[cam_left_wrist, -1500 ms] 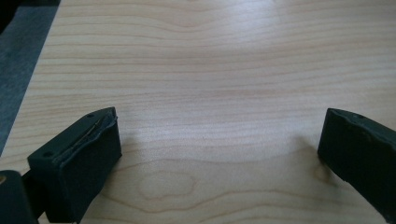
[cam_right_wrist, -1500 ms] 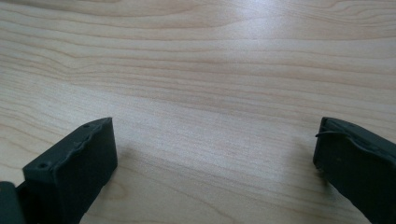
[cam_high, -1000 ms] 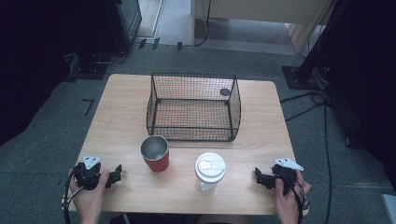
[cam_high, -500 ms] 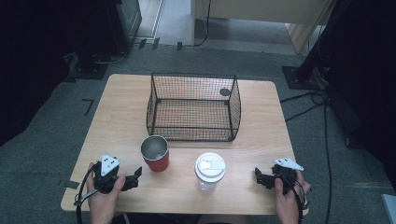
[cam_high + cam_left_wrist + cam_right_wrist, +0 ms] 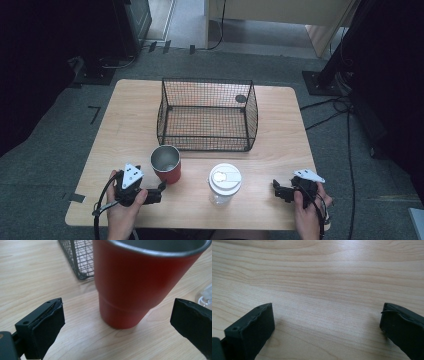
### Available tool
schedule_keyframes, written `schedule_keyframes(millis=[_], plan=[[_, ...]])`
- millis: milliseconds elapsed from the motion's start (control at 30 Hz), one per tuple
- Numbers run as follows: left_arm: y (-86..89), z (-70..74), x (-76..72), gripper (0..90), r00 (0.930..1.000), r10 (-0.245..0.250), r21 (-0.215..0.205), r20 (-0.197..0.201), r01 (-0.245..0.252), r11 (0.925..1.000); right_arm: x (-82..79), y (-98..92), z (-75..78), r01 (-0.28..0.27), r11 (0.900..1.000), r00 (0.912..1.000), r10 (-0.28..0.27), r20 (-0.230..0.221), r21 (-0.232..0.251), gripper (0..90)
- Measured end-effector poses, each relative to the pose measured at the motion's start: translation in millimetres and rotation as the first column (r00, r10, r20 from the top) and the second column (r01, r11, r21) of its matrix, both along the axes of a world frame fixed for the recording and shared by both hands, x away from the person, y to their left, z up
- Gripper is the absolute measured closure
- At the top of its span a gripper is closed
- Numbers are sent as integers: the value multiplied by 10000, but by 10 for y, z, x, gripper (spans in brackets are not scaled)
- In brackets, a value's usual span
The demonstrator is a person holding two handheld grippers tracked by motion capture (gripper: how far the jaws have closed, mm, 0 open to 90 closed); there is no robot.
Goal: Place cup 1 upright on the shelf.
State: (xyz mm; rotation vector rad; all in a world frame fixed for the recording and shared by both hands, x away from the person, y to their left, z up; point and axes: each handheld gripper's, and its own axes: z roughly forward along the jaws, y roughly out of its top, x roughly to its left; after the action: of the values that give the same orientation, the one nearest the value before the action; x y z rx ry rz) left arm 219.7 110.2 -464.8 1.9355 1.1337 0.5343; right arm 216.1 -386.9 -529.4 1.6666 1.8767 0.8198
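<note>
Left claw (image 5: 117, 322) at red cup (image 5: 140, 282)
Spread wide, just short of cup near worktop (image 5: 130, 125) front edge; right claw (image 5: 327, 327) likewise released.

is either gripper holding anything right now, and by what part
Nothing is held. The left gripper is open, its jaws either side of the red cup near its base but apart from it. The right gripper is open over bare table.
</note>
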Motion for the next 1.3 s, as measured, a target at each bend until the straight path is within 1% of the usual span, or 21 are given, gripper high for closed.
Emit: schedule_keyframes(millis=[133,233,500,567,700,833,1000,1100,1167,1200,1300], plan=[[-55,19,21,0,9999,-132,-125,62,133,9998,0,0,0,-2,10000,10000,2,2,-3,0],[-98,19,43,0,9996,-281,-129,45,282,9995,0,0,0,-3,10000,10000,3,2,-2,0],[-208,39,114,0,9998,-178,-343,124,183,9992,0,0,0,-3,10000,10000,3,2,-2,0],[-241,43,136,0,9998,-162,-289,109,165,9994,0,-1,0,-7,10000,10000,7,6,-6,0],[-313,46,182,0,10000,29,-48,74,-29,10000,0,0,0,0,10000,10000,0,2,-1,0],[-369,41,233,0,9996,283,37,29,-283,9996,0,0,0,1,10000,10000,-1,0,-1,0],[-436,42,284,1,9996,299,113,-3,-298,9995,0,0,0,-5,10000,10000,5,2,-2,0],[-469,44,312,2,9993,341,191,-124,-338,9992,0,0,0,-3,10000,10000,3,3,-3,0],[-468,51,327,54,9992,406,145,-7,-406,9991,0,-1,0,-5,10000,10000,5,3,-2,0],[-472,55,336,70,9992,397,201,12,-397,9990,0,0,0,3,10000,10000,-3,0,3,0],[-487,65,347,77,9992,385,330,83,-388,9987,0,-1,0,-1,10000,10000,1,5,1,0]])
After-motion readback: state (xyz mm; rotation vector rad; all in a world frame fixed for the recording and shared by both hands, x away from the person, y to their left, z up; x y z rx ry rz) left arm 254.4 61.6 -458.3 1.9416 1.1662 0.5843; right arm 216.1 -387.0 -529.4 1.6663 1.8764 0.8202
